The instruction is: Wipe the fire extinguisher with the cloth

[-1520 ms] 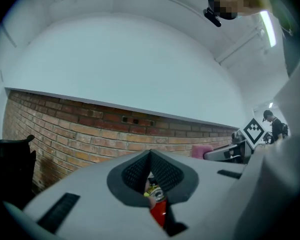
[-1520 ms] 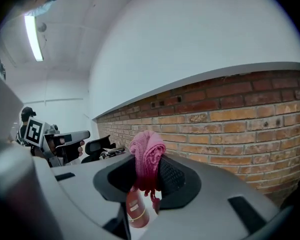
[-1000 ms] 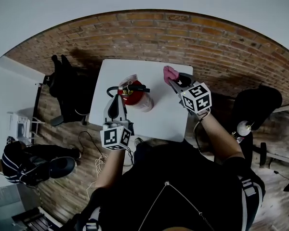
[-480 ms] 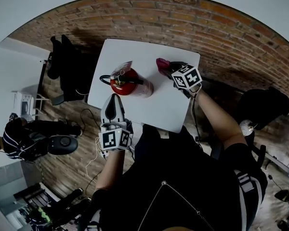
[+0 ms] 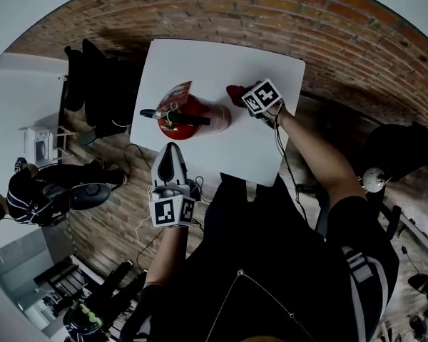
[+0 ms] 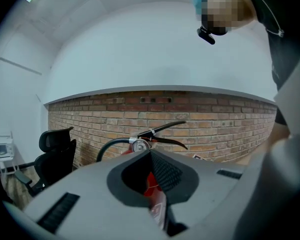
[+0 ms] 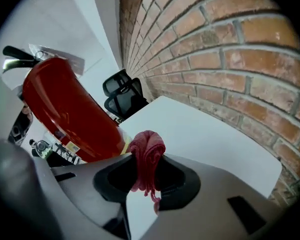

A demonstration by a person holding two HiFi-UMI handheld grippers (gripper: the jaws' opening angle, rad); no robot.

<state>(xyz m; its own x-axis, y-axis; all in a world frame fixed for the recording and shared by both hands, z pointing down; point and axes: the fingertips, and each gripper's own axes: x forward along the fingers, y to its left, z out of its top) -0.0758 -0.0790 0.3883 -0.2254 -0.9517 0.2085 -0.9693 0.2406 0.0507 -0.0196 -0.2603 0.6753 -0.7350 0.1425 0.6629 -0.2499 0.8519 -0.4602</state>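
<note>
The right gripper [image 5: 240, 97] has moved left, so the cloth [image 5: 232, 91] clamped in its jaws is now just beside the extinguisher [image 5: 200, 114] on the table [image 5: 271, 70]. The left gripper [image 5: 169, 152] hovers nearer, jaws together, holding nothing.

The person is wearing a black top [image 5: 271, 262]. The left gripper [image 5: 169, 155] and right gripper [image 5: 239, 95] are showing grey shells, each carrying a black-and-white marker cube.
</note>
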